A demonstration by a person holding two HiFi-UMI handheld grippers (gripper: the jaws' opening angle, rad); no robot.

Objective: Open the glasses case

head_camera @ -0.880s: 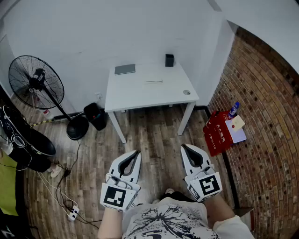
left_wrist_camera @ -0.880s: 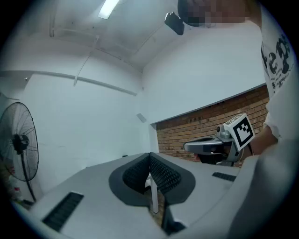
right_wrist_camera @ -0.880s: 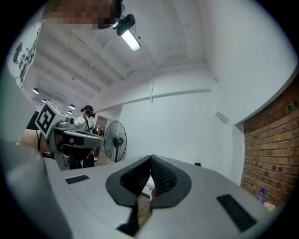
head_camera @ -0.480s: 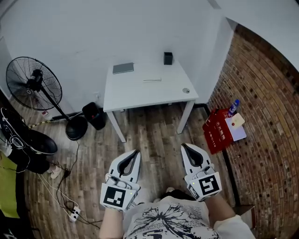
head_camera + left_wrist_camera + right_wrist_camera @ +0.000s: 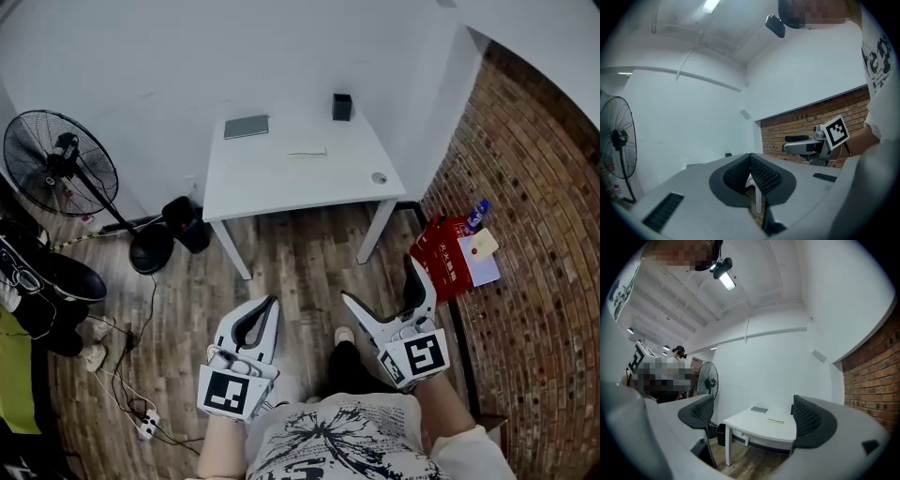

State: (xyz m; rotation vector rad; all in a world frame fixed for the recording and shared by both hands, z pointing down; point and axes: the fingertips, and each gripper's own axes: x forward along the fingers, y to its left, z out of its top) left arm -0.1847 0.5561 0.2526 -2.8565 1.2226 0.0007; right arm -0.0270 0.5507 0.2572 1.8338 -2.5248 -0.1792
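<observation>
White table [image 5: 281, 183] stands far ahead of us. The flat grey thing on its far left corner looks like the glasses case [image 5: 246, 127], well apart from us. Our left gripper [image 5: 272, 302] has its jaws pressed together on nothing. Our right gripper [image 5: 381, 279] has its jaws spread wide, holding nothing. We think the case is light, stiff and a bit slippery, so we should pinch its thin edges.

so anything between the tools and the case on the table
Nothing visible: only floor lies between the left tool, the right tool and the table. The case lies at its far left; fan and bin stand aside.
</observation>
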